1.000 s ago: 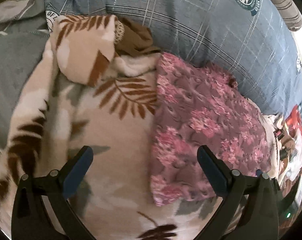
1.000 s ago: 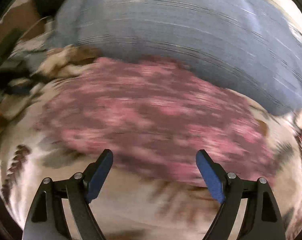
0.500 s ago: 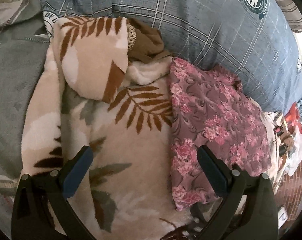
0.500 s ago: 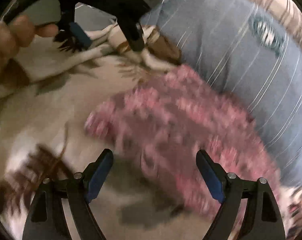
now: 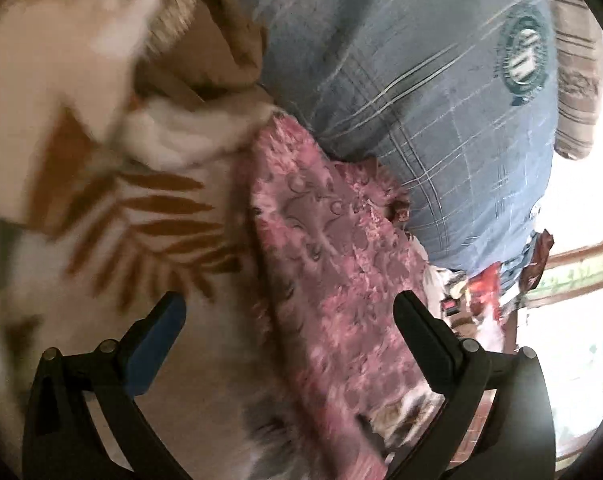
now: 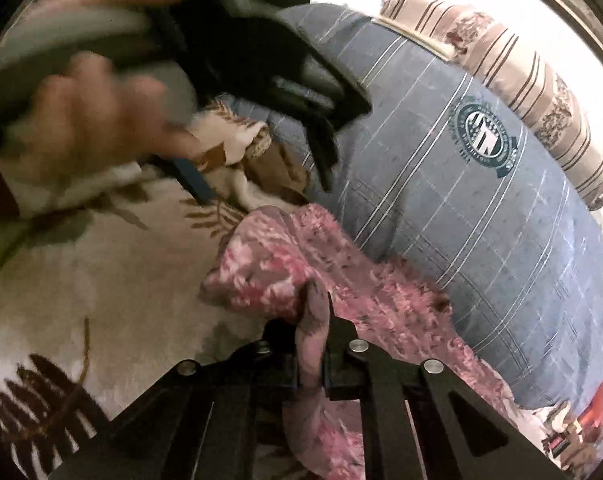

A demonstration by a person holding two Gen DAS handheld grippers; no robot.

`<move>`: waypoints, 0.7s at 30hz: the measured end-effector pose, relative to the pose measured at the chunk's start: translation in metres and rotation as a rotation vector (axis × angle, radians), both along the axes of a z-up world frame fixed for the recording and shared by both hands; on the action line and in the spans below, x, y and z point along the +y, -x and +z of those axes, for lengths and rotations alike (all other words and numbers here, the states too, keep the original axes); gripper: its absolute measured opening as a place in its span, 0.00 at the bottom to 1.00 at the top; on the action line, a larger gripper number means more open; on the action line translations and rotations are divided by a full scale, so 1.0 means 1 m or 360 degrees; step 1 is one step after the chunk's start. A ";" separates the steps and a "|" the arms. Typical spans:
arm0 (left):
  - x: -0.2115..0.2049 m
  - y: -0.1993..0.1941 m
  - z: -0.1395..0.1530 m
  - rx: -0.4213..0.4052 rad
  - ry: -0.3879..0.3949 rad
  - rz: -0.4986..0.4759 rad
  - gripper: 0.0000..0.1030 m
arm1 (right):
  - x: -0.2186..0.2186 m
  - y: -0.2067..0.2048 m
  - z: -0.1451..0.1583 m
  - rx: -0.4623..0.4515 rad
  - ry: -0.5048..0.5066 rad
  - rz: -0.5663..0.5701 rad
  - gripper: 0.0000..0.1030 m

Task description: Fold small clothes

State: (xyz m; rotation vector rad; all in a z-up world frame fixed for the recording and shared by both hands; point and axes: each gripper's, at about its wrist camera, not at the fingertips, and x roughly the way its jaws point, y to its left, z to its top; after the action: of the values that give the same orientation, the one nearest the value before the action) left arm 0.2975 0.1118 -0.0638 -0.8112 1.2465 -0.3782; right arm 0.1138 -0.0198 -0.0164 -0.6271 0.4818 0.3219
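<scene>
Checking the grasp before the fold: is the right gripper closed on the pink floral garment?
Yes, the right gripper is shut with a fold of the pink floral garment pinched between its jaws.

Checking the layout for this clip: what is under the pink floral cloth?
The pink floral cloth lies on a cream leaf-print blanket, its far edge against a blue plaid pillow. Whatever lies beneath its middle is covered.

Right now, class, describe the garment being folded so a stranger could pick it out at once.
Find the big blue checked pillow with the round green crest. Against its lower edge, on the cream leaf-print blanket, lies a pink floral garment, one edge pinched in the right gripper. It is the only pink, flowered cloth there; the brown cloth beyond it is plain.
</scene>
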 end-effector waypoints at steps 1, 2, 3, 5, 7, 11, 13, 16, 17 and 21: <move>-0.008 -0.005 -0.005 0.0027 0.0004 -0.0013 1.00 | -0.001 0.000 0.000 0.0006 -0.0011 0.0005 0.07; -0.015 -0.009 -0.009 0.0051 0.0003 -0.0029 1.00 | -0.002 0.000 0.001 0.0014 -0.0025 0.0007 0.07; -0.025 -0.013 -0.013 0.0060 0.0009 -0.0054 0.97 | -0.003 -0.002 0.002 0.0022 -0.0044 0.0009 0.07; -0.038 -0.017 -0.008 0.0009 -0.0032 -0.0099 0.59 | -0.007 -0.004 0.004 0.0049 -0.0080 0.0006 0.07; -0.054 -0.021 0.000 -0.0039 -0.0156 -0.0174 0.21 | -0.014 -0.007 0.007 0.0073 -0.0135 -0.0004 0.07; -0.066 -0.018 0.021 -0.0120 -0.0248 -0.0180 0.15 | -0.035 -0.009 0.017 0.0119 -0.0279 -0.0050 0.06; -0.075 -0.015 0.036 -0.0180 -0.0279 -0.0184 0.15 | -0.048 -0.010 0.023 0.0150 -0.0372 -0.0084 0.06; -0.089 -0.013 0.054 -0.0233 -0.0324 -0.0208 0.15 | -0.069 -0.012 0.032 0.0195 -0.0508 -0.0126 0.06; -0.097 -0.012 0.062 -0.0255 -0.0337 -0.0221 0.15 | -0.079 -0.011 0.036 0.0210 -0.0564 -0.0147 0.06; -0.127 -0.013 0.080 -0.0313 -0.0368 -0.0258 0.15 | -0.115 -0.010 0.048 0.0261 -0.0752 -0.0223 0.06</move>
State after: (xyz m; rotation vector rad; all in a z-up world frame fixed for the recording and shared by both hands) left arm 0.3103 -0.0153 0.0163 -0.4655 1.1492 -0.4255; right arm 0.1240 -0.1345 0.0319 -0.1073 0.5793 0.3406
